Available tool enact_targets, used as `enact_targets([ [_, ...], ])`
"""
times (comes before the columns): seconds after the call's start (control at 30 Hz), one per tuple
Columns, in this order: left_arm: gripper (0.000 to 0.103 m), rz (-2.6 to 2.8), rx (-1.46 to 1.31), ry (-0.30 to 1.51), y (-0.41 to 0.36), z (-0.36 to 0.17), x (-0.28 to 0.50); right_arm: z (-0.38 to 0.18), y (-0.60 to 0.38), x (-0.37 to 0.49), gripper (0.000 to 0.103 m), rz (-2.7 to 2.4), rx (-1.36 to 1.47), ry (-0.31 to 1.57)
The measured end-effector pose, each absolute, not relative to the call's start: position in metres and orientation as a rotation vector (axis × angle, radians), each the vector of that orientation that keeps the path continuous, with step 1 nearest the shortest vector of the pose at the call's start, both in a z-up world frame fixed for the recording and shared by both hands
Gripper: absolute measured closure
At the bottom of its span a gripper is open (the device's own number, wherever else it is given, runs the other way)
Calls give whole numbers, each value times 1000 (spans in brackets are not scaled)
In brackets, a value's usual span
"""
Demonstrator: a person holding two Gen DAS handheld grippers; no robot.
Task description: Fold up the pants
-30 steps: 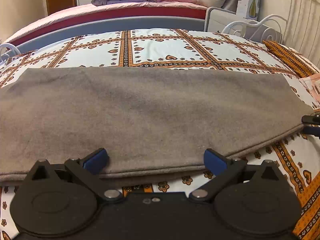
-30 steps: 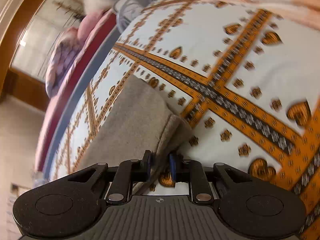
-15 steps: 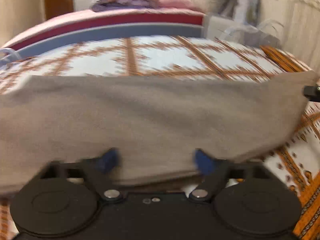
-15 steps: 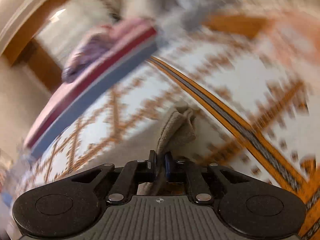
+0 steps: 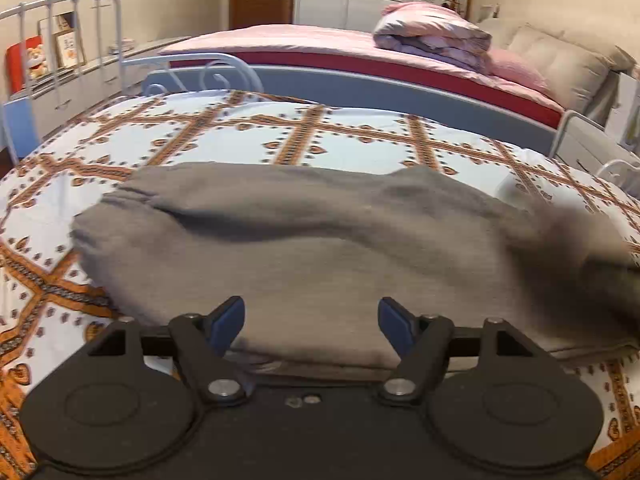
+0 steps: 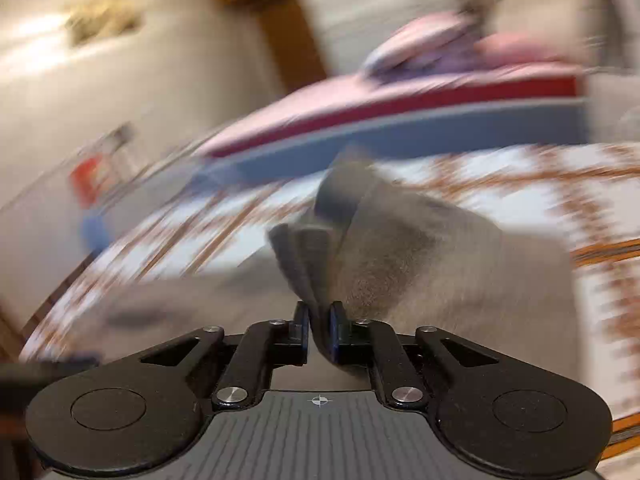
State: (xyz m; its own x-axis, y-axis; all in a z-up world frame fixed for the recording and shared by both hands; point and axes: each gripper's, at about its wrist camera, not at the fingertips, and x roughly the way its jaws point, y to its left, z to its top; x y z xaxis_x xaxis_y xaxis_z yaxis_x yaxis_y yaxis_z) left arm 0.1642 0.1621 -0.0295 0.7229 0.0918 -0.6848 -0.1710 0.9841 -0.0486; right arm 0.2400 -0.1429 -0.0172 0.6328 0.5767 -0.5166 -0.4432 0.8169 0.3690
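Lying across the bed with the white, orange-patterned quilt [image 5: 352, 144], the grey fleece pants [image 5: 320, 248] spread from nine o'clock to three o'clock in the left wrist view, partly doubled over, with a bunched cuff end toward nine o'clock and a blurred raised part toward three o'clock. At six o'clock in that view the left tongs [image 5: 312, 322] stand with their blue pads [image 5: 228, 320] wide apart, one on each side of the near edge of the pants. The jaws have just been opening a little, and the fabric lies between them; the pads do not press on it. Toward twelve o'clock stands a second bed with a pink cover [image 5: 320, 46], carrying a folded pink and lilac duvet [image 5: 434, 34] toward one o'clock; a white metal bed rail [image 5: 64, 32] rises toward ten o'clock.

In the right wrist view, which is strongly blurred, the right tongs [image 6: 319, 330] at six o'clock are nearly closed and pinch a bunched fold of the pants [image 6: 420, 256]. Their jaws have just been opening slightly, yet the cloth stays gripped between them. The fabric rises from the pads toward twelve o'clock and drapes away toward three o'clock over the patterned quilt [image 6: 520, 176].
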Motion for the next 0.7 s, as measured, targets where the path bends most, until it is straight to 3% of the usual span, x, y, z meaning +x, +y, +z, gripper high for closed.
enact_targets([
  [0.03, 33, 144, -112, 751, 166, -30, 162, -28, -119, 235, 79, 669, 156, 707],
  [0.07, 33, 141, -107, 750, 166, -30, 160, -37, -98, 228, 77, 705, 70, 756],
  [0.2, 37, 97, -113, 756, 160, -32, 163, -38, -101, 218, 78, 686, 34, 730],
  [0.43, 57, -111, -192, 778, 111, -41, 191, -30, -157, 224, 77, 472, 124, 687],
  [0.7, 56, -212, -299, 858, 77, -71, 230, -28, -214, 222, 77, 359, 140, 750],
])
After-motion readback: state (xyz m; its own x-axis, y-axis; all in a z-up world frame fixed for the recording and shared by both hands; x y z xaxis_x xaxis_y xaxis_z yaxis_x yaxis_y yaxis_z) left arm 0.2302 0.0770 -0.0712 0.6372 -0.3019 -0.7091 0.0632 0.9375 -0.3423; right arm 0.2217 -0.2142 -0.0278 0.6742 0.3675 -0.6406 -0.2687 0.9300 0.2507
